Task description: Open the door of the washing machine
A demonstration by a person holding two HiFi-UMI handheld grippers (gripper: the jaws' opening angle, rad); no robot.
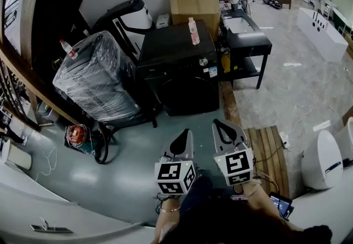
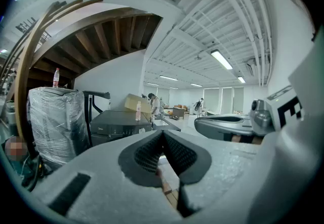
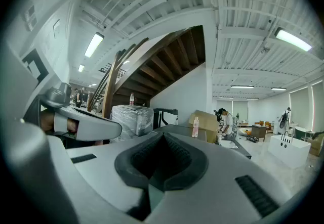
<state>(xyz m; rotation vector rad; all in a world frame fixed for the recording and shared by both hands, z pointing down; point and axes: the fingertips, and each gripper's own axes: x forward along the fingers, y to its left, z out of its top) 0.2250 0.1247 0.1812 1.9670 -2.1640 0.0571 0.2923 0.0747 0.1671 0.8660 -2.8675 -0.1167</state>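
Jaws of left gripper (image 1: 182, 141) and right gripper (image 1: 226, 130) meet, empty (side by side); washing machine (image 1: 179, 64) at twelve o'clock.

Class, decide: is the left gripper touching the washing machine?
Apart. The head view shows a strip of floor between the left gripper and the washing machine.

Washing machine (image 1: 179, 50): matt black casing. Wrapped unit (image 1: 99, 80), centre left: glossy clear plastic film. Box (image 1: 193, 0), top: plain cardboard. Planks (image 1: 270, 152), lower right: bare wood.
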